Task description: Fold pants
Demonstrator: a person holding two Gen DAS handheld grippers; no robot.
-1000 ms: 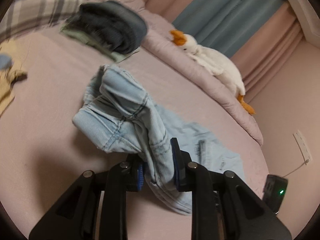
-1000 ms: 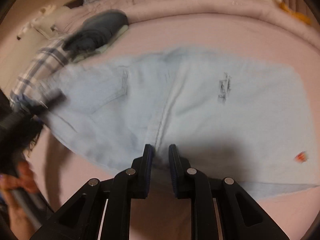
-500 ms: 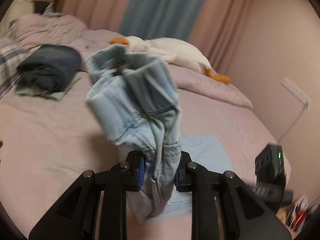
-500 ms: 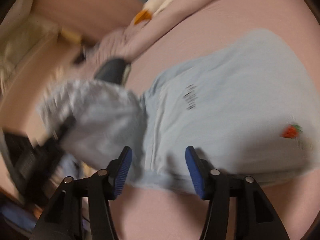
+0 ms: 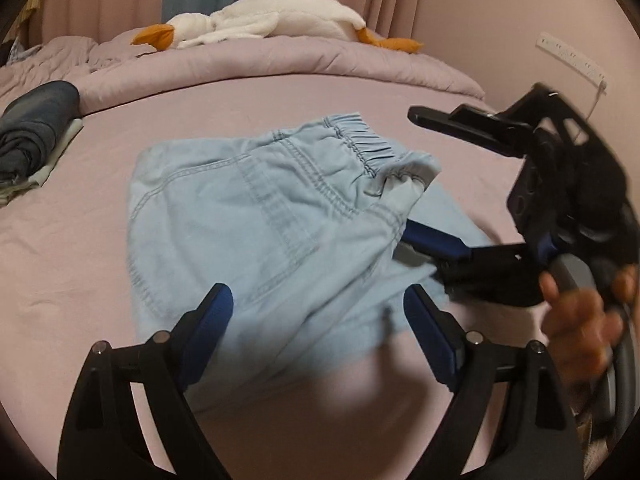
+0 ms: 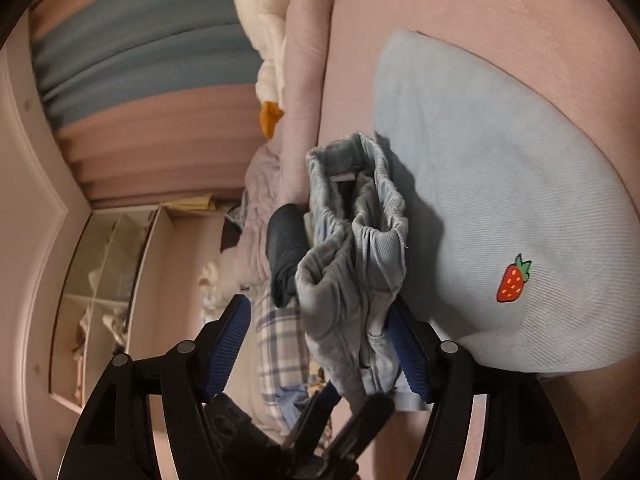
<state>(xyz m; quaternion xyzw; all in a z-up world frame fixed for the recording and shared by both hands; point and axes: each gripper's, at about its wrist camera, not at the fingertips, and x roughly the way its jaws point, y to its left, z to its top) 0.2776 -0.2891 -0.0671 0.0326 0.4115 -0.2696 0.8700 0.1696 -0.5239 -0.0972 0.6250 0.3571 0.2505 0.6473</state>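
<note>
My left tongs [image 5: 318, 334] are spreading wide, pads clear of the pants [image 5: 256, 216], which lie folded over on the pink bed [image 5: 60, 264] just ahead of them. My right tongs [image 6: 320, 344] are spreading too, the bunched waistband between the pads; whether one pad touches the cloth I cannot tell. A plush goose [image 5: 264, 20] lies on the rolled quilt [image 5: 280, 60] behind.
</note>
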